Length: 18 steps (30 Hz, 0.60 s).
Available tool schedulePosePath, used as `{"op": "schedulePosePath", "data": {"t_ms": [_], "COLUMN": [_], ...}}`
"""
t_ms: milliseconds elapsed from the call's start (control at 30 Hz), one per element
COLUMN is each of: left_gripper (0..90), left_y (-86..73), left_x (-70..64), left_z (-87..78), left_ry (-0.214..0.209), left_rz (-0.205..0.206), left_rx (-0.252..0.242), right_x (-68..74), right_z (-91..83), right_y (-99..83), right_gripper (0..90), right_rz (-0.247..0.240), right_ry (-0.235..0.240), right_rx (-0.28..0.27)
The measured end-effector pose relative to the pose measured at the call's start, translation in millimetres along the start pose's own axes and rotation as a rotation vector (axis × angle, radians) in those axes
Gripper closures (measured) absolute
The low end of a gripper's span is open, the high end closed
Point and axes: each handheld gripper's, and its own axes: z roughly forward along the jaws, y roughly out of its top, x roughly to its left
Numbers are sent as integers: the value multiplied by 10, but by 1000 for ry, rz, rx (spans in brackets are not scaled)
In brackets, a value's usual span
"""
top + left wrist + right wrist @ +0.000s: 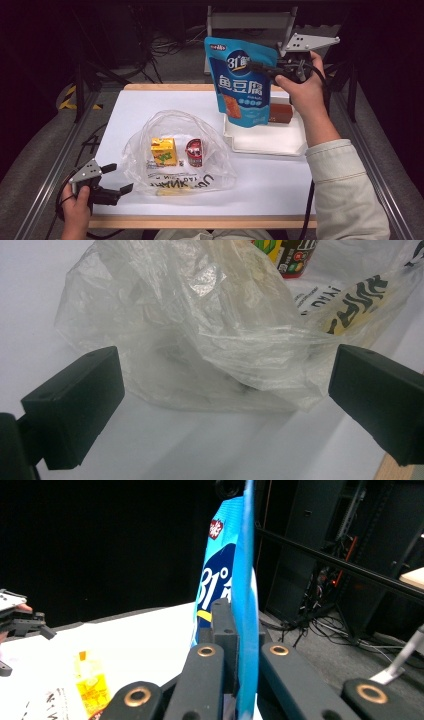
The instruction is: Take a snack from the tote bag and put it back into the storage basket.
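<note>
From above, the right gripper (pixel 280 67) was raised over the white tray (pixel 265 142), its fingers clamped on the blue snack pouch (pixel 240 82) hanging upright. Its own view showed the pouch edge-on. The left gripper (pixel 116 178) rested low at the counter (pixel 280 180) corner, fingers wide apart and empty, just short of the clear plastic bag (pixel 200 340), which perhaps held two small items.

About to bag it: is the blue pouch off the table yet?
Yes. The right gripper holds the blue pouch by its edge, hanging clear above the white tray.
</note>
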Motion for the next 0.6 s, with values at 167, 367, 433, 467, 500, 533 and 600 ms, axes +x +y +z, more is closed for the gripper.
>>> {"op": "schedulePosePath", "data": {"t_ms": [167, 367, 433, 467, 500, 533, 600], "left_gripper": [18, 18, 18, 18, 18, 18, 18], "left_y": [0, 1, 1, 1, 1, 1, 1], "left_x": [0, -1, -2, -2, -2, -3, -2], "left_z": [0, 3, 5, 7, 8, 9, 8], "left_ry": [1, -1, -2, -3, -2, -3, -4], "left_rz": [0, 1, -3, -2, -3, -4, -2], "left_rx": [0, 4, 5, 6, 7, 7, 7], "right_x": [-50, -145, -163, -177, -189, -197, -226], "right_z": [-49, -122, -138, -146, -151, -155, -166], "right_y": [-42, -146, -178, -194, -208, -219, -254], "right_gripper": [900, 900, 900, 900, 900, 900, 900], "right_rz": [8, 39, 45, 49, 50, 52, 59], "right_ry": [-15, -38, -50, -56, -59, -62, -70], "right_rx": [2, 13, 24, 26, 26, 28, 34]}}
